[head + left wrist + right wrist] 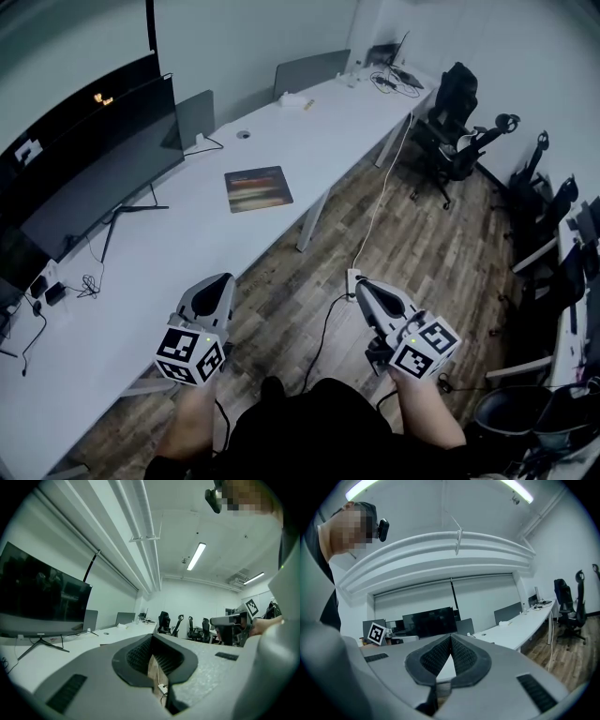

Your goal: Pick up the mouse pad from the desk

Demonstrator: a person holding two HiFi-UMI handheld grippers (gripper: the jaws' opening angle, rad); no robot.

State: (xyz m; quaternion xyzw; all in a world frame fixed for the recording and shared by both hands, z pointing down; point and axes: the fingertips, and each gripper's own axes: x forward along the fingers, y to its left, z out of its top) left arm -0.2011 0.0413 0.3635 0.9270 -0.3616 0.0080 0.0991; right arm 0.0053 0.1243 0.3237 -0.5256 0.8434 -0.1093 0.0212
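One mouse pad (258, 188) lies flat on the long white desk (141, 309), farther along it than the two grippers. The left gripper (223, 281) and the right gripper (361, 287) each have their jaws pressed together on nothing. One large monitor (94, 159) stands at the left. The office chairs (455, 117) at the right are partly cut off, so I cannot count them.
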